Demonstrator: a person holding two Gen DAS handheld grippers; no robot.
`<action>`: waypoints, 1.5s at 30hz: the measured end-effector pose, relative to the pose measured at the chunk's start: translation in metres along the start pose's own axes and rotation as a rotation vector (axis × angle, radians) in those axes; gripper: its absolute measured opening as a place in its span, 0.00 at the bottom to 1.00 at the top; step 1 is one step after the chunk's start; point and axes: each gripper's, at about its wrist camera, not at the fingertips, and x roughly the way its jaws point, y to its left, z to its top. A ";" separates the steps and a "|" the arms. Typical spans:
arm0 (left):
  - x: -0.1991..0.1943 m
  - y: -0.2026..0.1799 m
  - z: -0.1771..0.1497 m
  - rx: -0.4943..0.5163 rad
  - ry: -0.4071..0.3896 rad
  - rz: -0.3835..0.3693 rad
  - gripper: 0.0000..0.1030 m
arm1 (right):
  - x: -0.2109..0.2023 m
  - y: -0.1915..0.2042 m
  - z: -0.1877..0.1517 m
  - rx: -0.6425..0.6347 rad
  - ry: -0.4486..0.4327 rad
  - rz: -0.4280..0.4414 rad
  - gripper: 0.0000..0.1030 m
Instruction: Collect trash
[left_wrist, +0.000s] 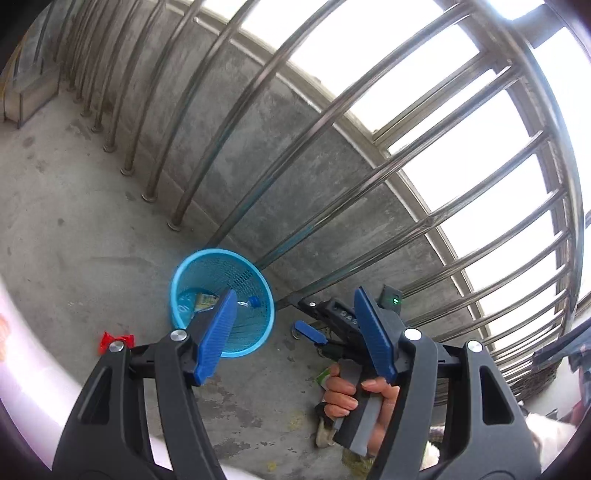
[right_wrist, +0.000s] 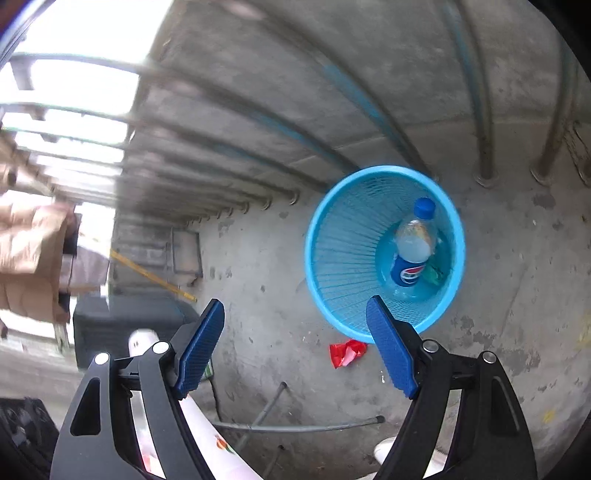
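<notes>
On bare concrete floor (right_wrist: 258, 280) by a metal railing (left_wrist: 332, 155), a blue mesh basket (right_wrist: 332, 236) is standing upright; inside it a Pepsi bottle (right_wrist: 412, 251) with a blue cap is lying against the wall, something green just beside it at 4 o'clock of the bottle, too small to tell what; a red wrapper (right_wrist: 345, 352) is lying on the floor just outside the basket rim at 6 o'clock, not in the basket; right gripper (right_wrist: 295, 343) is hanging above the floor with jaws spread wide, nothing between them, basket sitting at 1 o'clock in its view; left gripper (left_wrist: 295, 332) is also spread wide and gripping nothing, basket at 10 o'clock behind its left finger (left_wrist: 216, 336), red wrapper at 9 o'clock; in the left wrist view the person's right hand (left_wrist: 351, 395) is wrapping the other gripper's handle at 5 o'clock; a pale tube-like thing (right_wrist: 207, 439) is showing low at 7 o'clock in the right view, unclear what.
</notes>
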 end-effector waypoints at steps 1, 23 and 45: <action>-0.006 0.001 -0.003 0.007 -0.001 0.013 0.60 | 0.008 0.006 -0.005 -0.040 0.033 0.001 0.75; -0.277 0.061 -0.147 -0.209 -0.301 0.596 0.77 | 0.373 -0.005 -0.140 -0.503 0.691 -0.409 0.60; -0.292 0.077 -0.170 -0.318 -0.318 0.682 0.77 | 0.437 -0.048 -0.162 -0.503 0.652 -0.447 0.02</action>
